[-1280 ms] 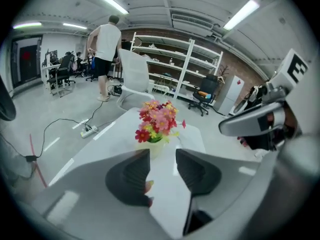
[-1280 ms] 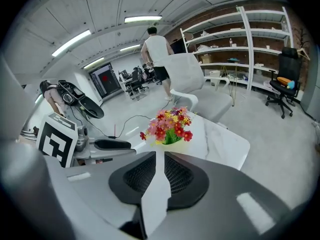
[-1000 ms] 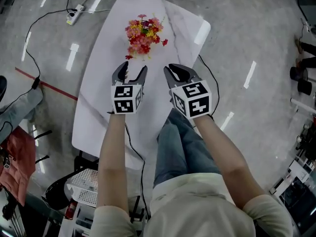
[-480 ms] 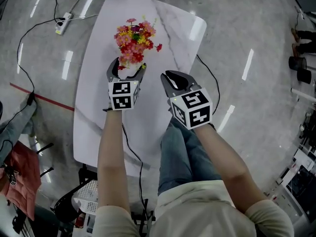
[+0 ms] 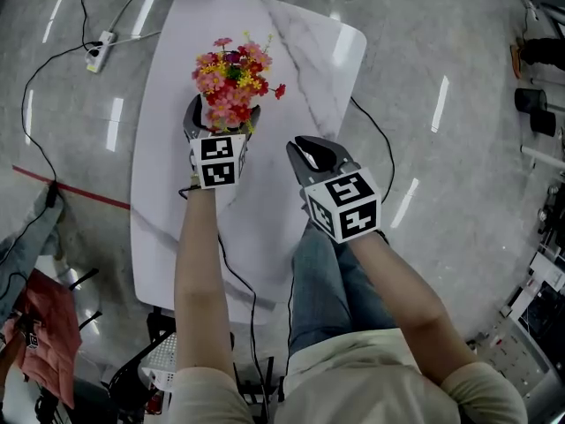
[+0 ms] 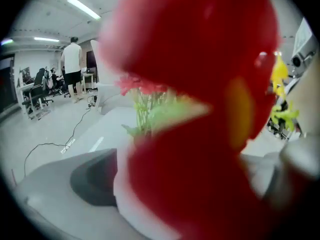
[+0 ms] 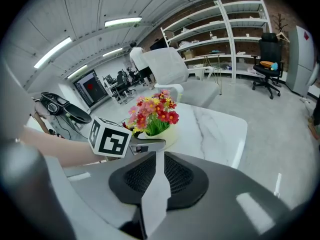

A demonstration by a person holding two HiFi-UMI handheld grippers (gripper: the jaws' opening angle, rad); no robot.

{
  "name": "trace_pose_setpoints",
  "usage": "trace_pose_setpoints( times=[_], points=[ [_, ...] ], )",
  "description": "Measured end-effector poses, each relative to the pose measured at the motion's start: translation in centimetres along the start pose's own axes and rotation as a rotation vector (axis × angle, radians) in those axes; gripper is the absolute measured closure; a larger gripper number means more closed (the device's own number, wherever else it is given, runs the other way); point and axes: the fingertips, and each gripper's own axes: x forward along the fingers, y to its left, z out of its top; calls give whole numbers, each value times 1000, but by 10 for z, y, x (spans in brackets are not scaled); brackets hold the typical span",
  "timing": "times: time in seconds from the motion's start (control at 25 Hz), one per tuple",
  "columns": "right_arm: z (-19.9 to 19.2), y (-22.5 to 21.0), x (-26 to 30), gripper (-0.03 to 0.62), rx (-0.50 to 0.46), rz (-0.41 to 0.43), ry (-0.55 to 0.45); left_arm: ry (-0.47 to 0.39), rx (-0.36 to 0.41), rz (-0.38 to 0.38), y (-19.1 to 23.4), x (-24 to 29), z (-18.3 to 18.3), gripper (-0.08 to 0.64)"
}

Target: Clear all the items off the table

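A pot of flowers (image 5: 231, 76) is seen standing on the white marble table (image 5: 305, 56), toward its far end. The left gripper (image 5: 222, 117) is held low at the pot. Its jaws are spread wide, having just been opening, and the base of the flowers lies between them. The left gripper view is filled with blurred red bloom, so contact between pads and pot cannot be judged; probably none is made. The right gripper (image 5: 311, 151) is held over the table nearer the person, apart from the pot, with its jaws drawn together on nothing.
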Motion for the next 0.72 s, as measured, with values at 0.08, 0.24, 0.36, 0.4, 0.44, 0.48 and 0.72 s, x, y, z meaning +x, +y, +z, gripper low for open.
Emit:
trace_pose_setpoints(
  times=[0.08, 0.24, 0.36, 0.4, 0.44, 0.48, 0.72],
  points=[
    [-2, 0, 2, 545, 6, 1, 2, 6, 14, -9, 0, 5, 0, 25],
    [-5, -4, 3, 545, 14, -2, 9, 19, 54, -22, -4, 15, 4, 20],
    [-8, -7, 3, 545, 19, -6, 11, 22, 69, -14, -4, 20, 5, 20],
    [-9, -8, 3, 545, 20, -8, 12, 22, 72, -7, -3, 22, 5, 21],
    [-10, -9, 3, 545, 22, -10, 12, 23, 74, 3, -2, 23, 4, 21],
    [-11, -10, 3, 545, 23, -13, 13, 25, 76, 12, -1, 23, 3, 21],
    [-16, -15, 1, 545, 29, -22, 21, 34, 81, 22, 2, 24, 3, 54]
  ],
)
